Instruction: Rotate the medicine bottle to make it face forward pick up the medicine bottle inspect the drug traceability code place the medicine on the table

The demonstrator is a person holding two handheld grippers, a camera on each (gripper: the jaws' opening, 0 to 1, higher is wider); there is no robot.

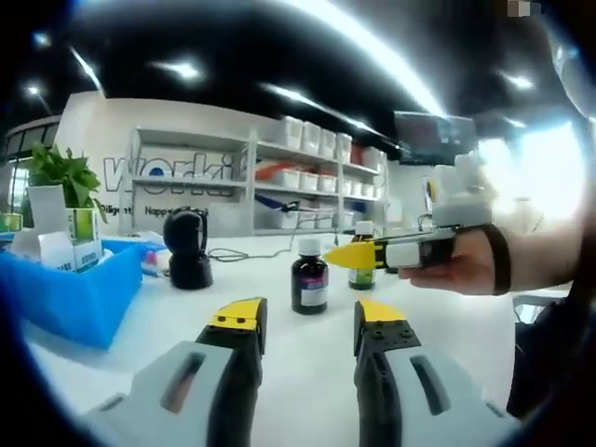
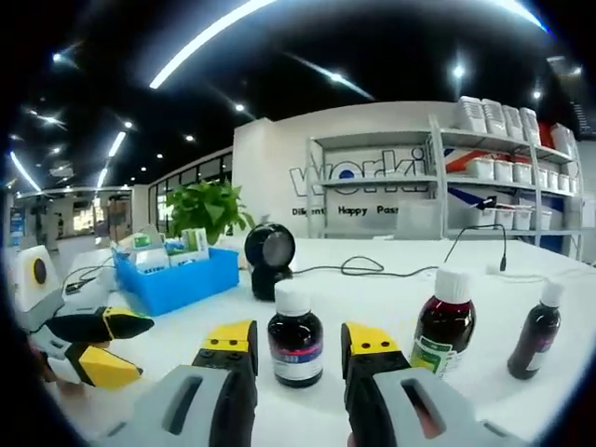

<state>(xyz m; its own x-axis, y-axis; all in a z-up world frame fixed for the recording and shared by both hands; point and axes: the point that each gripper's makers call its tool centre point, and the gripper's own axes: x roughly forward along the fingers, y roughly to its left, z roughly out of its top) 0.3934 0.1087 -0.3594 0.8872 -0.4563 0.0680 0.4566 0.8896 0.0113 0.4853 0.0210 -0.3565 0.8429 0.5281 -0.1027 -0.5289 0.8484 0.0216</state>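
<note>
A dark medicine bottle (image 1: 309, 277) with a white cap and a purple label stands upright on the white table (image 1: 307, 354). My left gripper (image 1: 309, 318) is open, short of the bottle, which shows in the gap between its yellow-tipped jaws. From the right, a hand (image 1: 466, 265) holds my right gripper (image 1: 352, 253), its tip just right of the bottle's cap. In the right gripper view the same bottle (image 2: 295, 345) stands just ahead of the open right gripper (image 2: 298, 340), untouched. The left gripper (image 2: 116, 346) shows at the left, jaws apart.
A brown bottle with a green label (image 2: 442, 326) and a slim dark bottle (image 2: 537, 335) stand to the right. A black scanner (image 2: 268, 256) with a cable (image 2: 372, 268), a blue bin (image 2: 177, 275) of boxes and a plant (image 2: 209, 209) lie behind. Shelves (image 2: 484, 186) line the wall.
</note>
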